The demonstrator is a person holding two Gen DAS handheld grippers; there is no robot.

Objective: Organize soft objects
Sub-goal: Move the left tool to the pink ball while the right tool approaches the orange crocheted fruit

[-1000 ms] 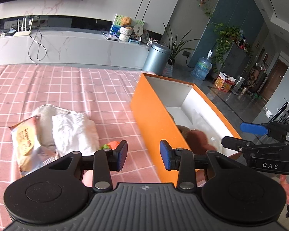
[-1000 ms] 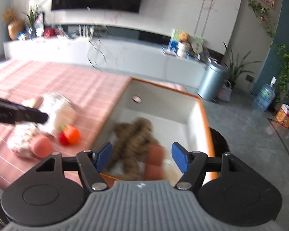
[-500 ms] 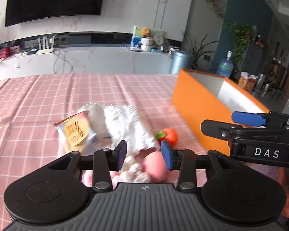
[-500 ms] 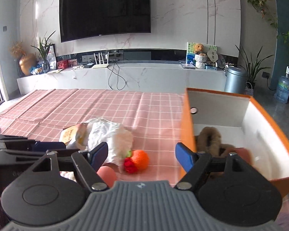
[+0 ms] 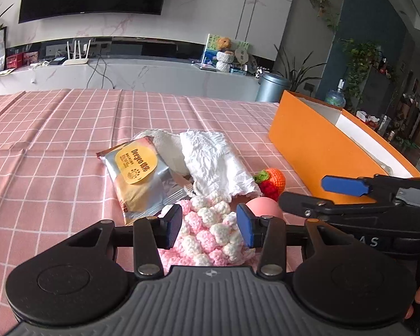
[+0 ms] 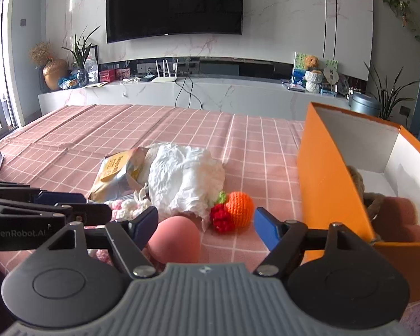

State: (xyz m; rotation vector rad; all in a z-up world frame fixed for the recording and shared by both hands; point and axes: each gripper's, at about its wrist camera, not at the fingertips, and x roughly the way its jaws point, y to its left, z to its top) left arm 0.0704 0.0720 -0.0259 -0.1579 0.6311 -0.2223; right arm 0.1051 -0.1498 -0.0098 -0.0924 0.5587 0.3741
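On the pink checked tablecloth (image 5: 56,145), my left gripper (image 5: 209,229) gapes over a pink-and-white crocheted piece (image 5: 210,232), my right gripper (image 6: 205,224) gapes above a smooth pink ball (image 6: 174,239).

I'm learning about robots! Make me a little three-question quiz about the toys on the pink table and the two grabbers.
1. True or false: the left gripper is open above the pink-and-white crochet piece.
2. What lies between the right gripper's fingers? A) pink ball B) snack packet C) white cloth
3. Fill in: the crochet strawberry sits on the checked tablecloth, outside the ___ box.

Key: 1 true; 2 A; 3 orange.
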